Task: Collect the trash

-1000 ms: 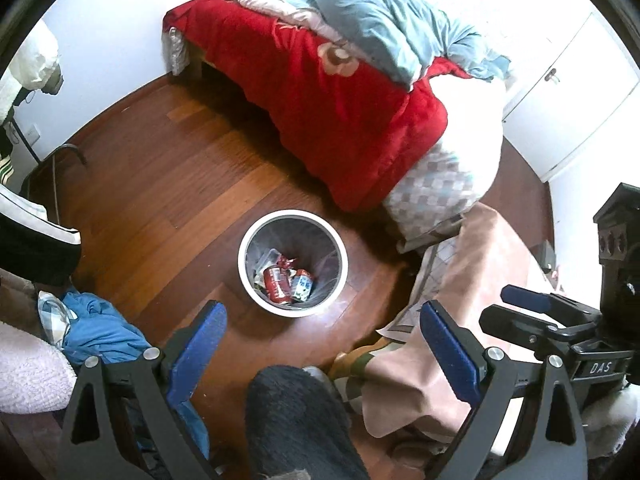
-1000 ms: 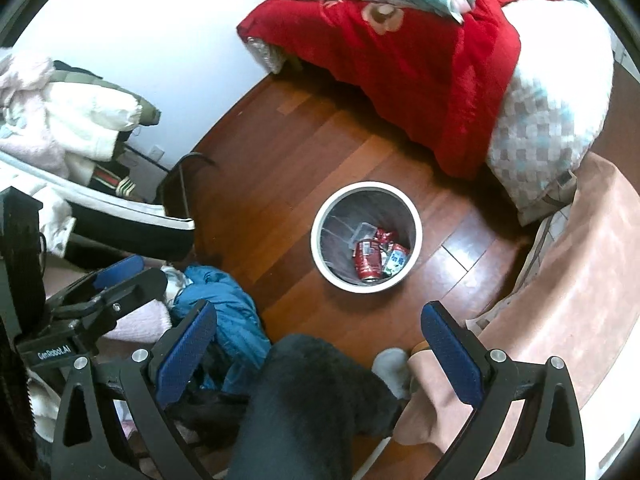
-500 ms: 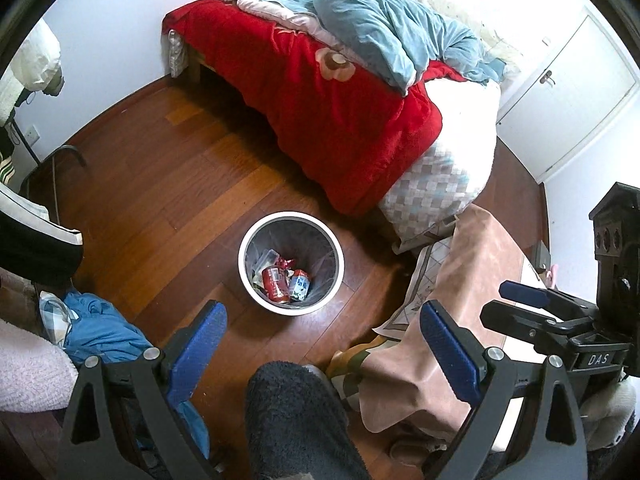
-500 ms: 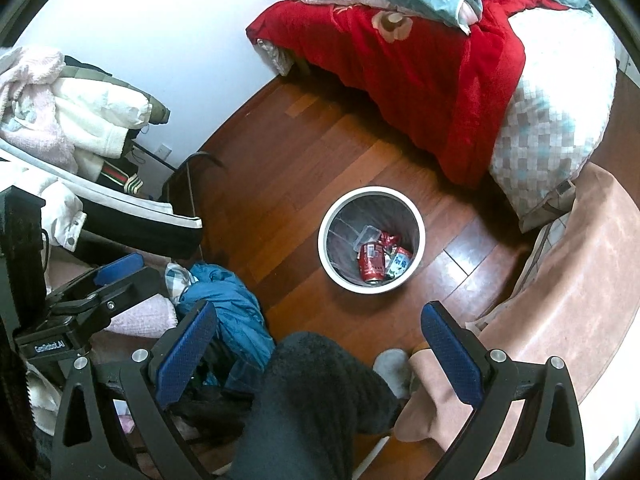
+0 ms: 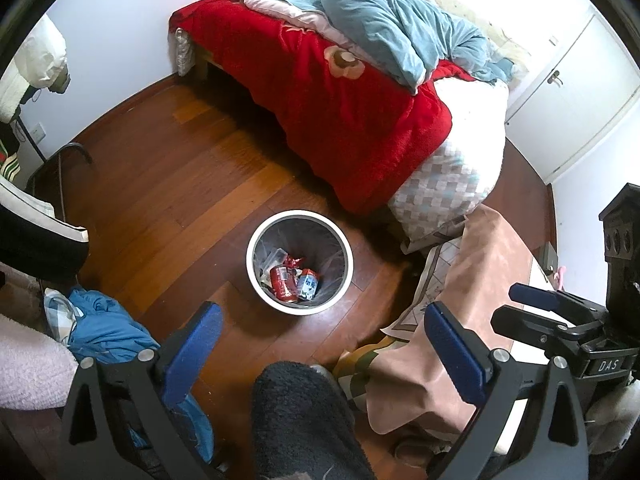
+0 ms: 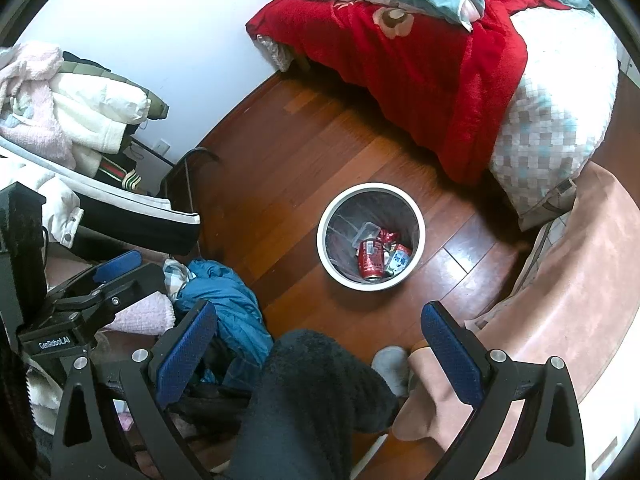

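A white round trash bin (image 5: pixel 256 240) stands on the wooden floor; it also shows in the right wrist view (image 6: pixel 418 220). Inside lie a red can (image 5: pixel 283 282), a blue-white carton (image 5: pixel 307 283) and a clear plastic piece (image 5: pixel 276 256); the can shows in the right wrist view too (image 6: pixel 370 260). My left gripper (image 5: pixel 322 350) is open and empty, high above the floor, the bin below and ahead. My right gripper (image 6: pixel 318 346) is open and empty, also high above the bin. Each gripper appears at the edge of the other's view.
A bed with a red blanket (image 5: pixel 328 92) and blue duvet fills the back right. A pink cloth (image 5: pixel 468 320) drapes at right. Blue clothes (image 6: pixel 224 304) and piled coats (image 6: pixel 88 120) lie at left. The person's dark-clad leg (image 5: pixel 304 420) is below the grippers.
Both grippers have risen and drawn back a little; the bin looks smaller and more of the bed and closet shows. Both stay open and empty.
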Demonstrator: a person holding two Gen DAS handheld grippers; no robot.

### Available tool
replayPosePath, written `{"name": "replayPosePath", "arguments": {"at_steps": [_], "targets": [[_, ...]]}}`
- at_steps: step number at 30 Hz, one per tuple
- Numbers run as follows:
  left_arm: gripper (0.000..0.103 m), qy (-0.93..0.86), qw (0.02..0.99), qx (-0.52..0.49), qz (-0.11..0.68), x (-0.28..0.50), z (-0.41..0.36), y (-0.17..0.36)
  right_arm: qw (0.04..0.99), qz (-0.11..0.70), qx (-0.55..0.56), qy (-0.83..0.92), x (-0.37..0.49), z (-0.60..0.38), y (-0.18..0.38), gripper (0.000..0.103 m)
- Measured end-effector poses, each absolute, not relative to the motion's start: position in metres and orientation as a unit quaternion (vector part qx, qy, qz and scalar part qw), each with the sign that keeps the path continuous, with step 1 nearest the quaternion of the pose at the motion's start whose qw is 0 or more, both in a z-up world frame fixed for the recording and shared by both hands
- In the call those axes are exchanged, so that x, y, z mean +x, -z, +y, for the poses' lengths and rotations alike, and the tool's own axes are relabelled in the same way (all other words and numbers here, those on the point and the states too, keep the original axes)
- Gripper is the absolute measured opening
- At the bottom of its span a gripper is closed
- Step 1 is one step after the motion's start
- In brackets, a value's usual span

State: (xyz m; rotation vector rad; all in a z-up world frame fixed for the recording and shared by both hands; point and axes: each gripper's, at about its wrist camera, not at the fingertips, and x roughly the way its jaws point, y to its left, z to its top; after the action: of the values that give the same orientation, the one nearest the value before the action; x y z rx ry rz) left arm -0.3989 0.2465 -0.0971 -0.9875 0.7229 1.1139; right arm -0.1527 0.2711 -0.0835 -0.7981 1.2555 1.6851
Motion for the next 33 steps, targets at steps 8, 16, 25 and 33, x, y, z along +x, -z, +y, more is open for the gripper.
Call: {"name": "replayPosePath", "arguments": {"at_steps": [8, 16, 25, 33], "targets": [[0.103, -0.493, 0.679, -0.438, 0.323, -0.3976, 0.2456, 0.0953, 0.432, 0.503, -0.322, -0.676, -0.1542, 0.2713, 0.0848, 0.103], [0.103, -0.491, 0.681, -0.437, 0.323, -0.3954, 0.2452, 0.0951, 0.432, 0.504, -0.320, -0.676, -0.1554, 0.2707, 0.0854, 0.103], [0.103, -0.487, 0.685, -0.435, 0.322, -0.3955, 0.2461, 0.0926, 0.433, 0.504, -0.320, -0.675, -0.1555, 0.2721, 0.0859, 0.103], [0.103, -0.487, 0.687, -0.434, 0.321, -0.3967, 0.2461, 0.0898, 0.432, 0.504, -0.319, -0.676, -0.1556, 0.2696, 0.0871, 0.103]]}}
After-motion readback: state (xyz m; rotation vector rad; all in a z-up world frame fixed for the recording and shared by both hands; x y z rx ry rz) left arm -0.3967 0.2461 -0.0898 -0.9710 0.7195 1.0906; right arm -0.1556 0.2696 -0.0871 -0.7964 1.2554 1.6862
